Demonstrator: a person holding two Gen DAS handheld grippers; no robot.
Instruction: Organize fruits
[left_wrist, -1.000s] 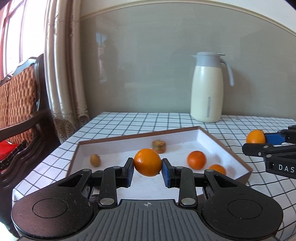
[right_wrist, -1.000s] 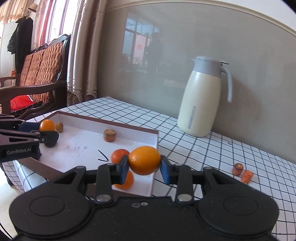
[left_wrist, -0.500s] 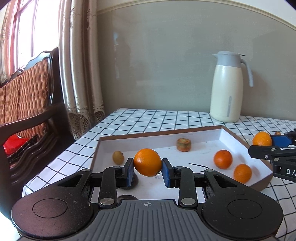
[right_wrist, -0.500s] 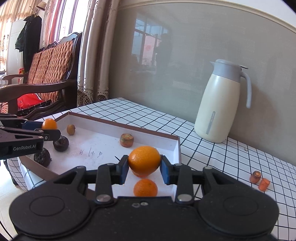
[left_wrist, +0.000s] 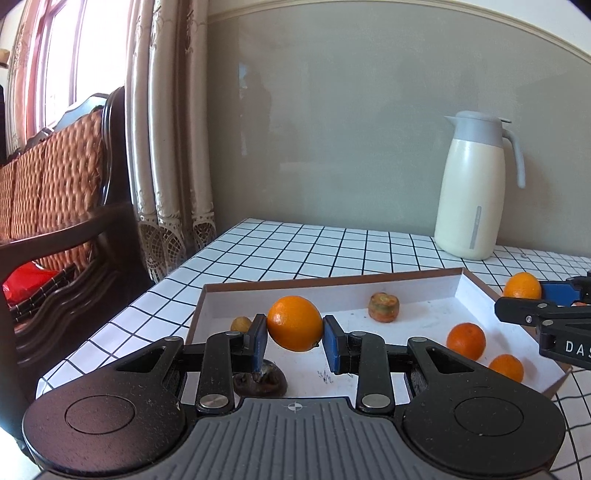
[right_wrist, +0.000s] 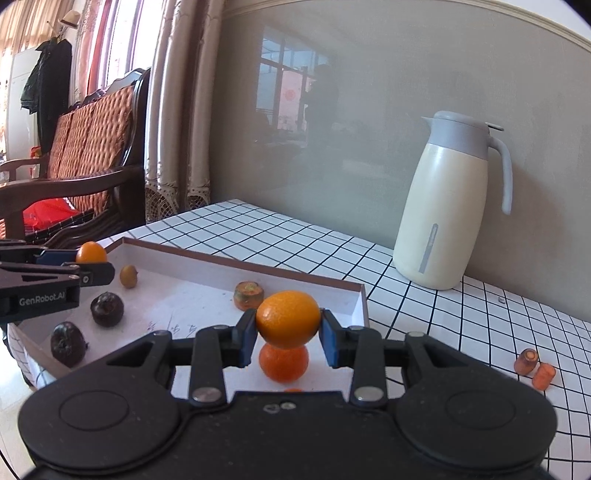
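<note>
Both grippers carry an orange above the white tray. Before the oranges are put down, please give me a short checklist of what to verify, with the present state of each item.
1. Left gripper grips its orange firmly: ok, both blue pads press on it.
2. Right gripper grips its orange: ok, held between both pads.
3. Both oranges are over the tray: ok for the left; cannot tell for the right, which is near the tray's right wall.
4. Free floor under the left orange: cannot tell, a dark fruit lies close below.
5. Free floor under the right orange: not ok, a smaller orange appears directly beneath.
6. Grippers apart from each other: ok.
</note>
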